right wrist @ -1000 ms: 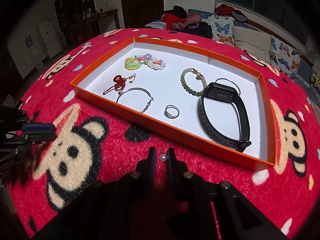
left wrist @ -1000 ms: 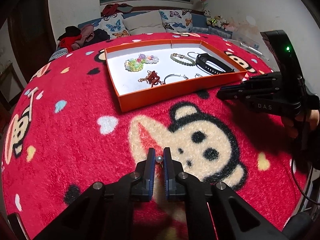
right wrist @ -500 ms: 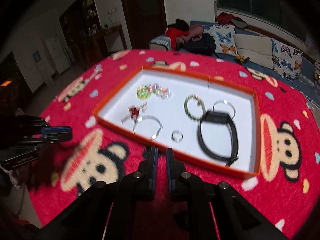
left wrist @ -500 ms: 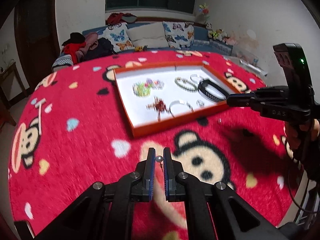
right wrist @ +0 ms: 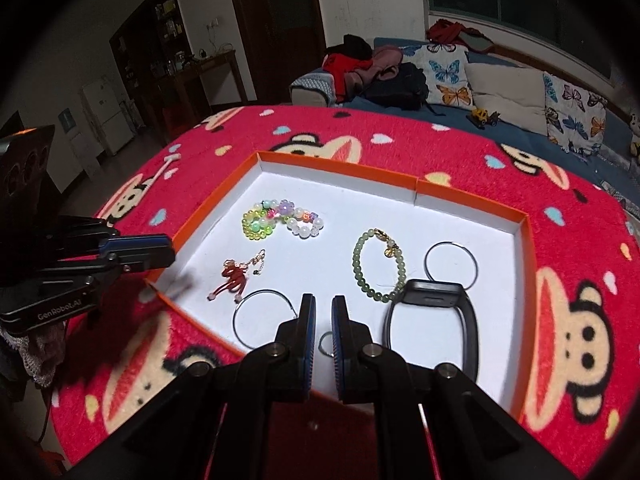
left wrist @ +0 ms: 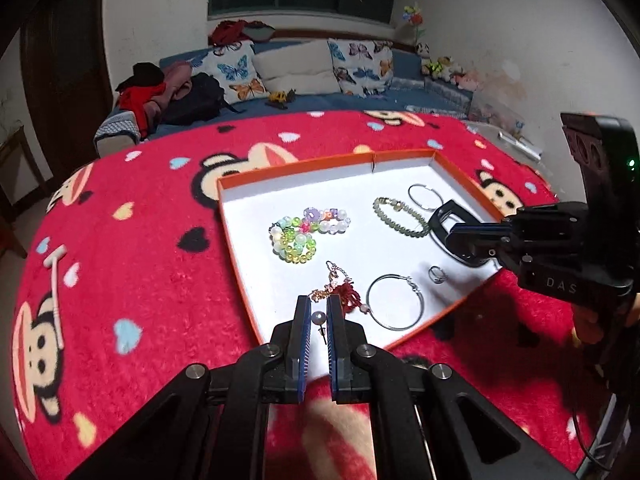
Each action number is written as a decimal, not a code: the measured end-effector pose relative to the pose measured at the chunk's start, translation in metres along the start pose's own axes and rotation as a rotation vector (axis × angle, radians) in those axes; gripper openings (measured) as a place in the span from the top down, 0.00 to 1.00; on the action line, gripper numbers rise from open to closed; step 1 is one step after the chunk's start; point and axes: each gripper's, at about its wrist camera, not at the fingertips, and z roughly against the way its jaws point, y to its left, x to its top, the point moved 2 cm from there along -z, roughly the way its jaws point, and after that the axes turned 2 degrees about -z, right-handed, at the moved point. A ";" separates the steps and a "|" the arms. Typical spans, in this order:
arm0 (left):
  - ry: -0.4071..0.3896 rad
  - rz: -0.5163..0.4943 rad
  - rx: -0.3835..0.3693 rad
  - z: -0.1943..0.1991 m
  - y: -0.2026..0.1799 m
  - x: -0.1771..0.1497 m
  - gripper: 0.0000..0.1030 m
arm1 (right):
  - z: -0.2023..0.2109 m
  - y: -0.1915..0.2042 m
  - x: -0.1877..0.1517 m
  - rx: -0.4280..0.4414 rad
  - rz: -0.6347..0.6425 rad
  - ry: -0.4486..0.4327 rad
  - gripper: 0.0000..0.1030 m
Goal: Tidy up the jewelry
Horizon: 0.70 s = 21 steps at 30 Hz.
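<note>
My left fingers (left wrist: 319, 317) pinch the pearl earring (left wrist: 318, 318) over the orange tray's (left wrist: 244, 304) lower edge; my right fingers (right wrist: 323, 316) are nearly closed, holding nothing.

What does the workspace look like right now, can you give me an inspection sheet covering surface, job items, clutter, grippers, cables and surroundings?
Surface: red monkey-print blanket under an orange tray with a white floor.
Job's things: in the tray, colourful bead bracelets, green bead bracelet, red tassel charm, two hoop earrings, small ring, black smartwatch.
Clutter: nothing seen on the blanket.
Grippers: left gripper over the tray's near corner, fingers shut on a pearl stud earring; right gripper over the tray, fingers slightly apart, nothing between them.
Cables: thin black cable below the right gripper.
Surroundings: sofa with butterfly cushions, piled clothes.
</note>
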 end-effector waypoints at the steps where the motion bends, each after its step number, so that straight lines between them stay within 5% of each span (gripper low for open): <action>1: 0.008 -0.005 0.005 -0.005 0.000 0.001 0.93 | -0.003 0.000 0.000 0.001 0.000 0.006 0.90; 21: 0.054 0.004 -0.008 -0.031 0.004 -0.001 0.91 | -0.028 0.003 -0.007 0.020 -0.013 0.080 0.90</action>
